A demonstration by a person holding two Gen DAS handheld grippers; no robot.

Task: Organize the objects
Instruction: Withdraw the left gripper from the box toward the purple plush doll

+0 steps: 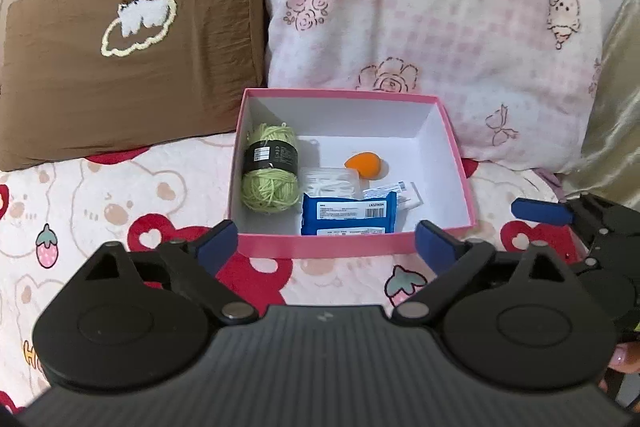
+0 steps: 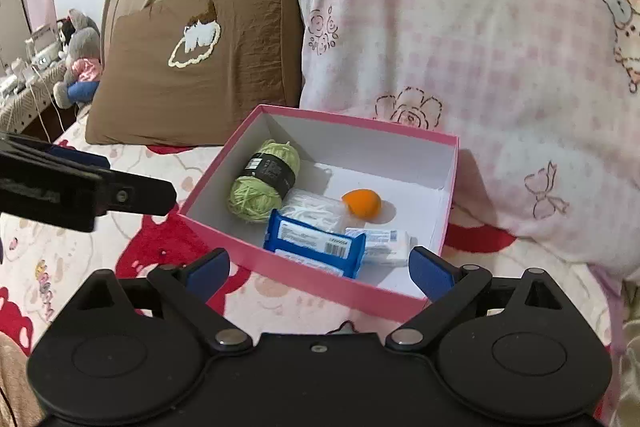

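An open pink box with a white inside sits on the bed against the pillows. In it lie a green yarn ball, an orange egg-shaped sponge, a clear bag of white pieces, a blue packet with a barcode label and a small white packet. My left gripper hovers open before the box's near wall, nothing between its blue pads. My right gripper is open and empty above the box's near corner.
A brown pillow and a pink checked pillow lean on the beige headboard behind the box. The bedspread shows bears, hearts and strawberries. A plush toy and a cluttered side table stand far left in the right wrist view.
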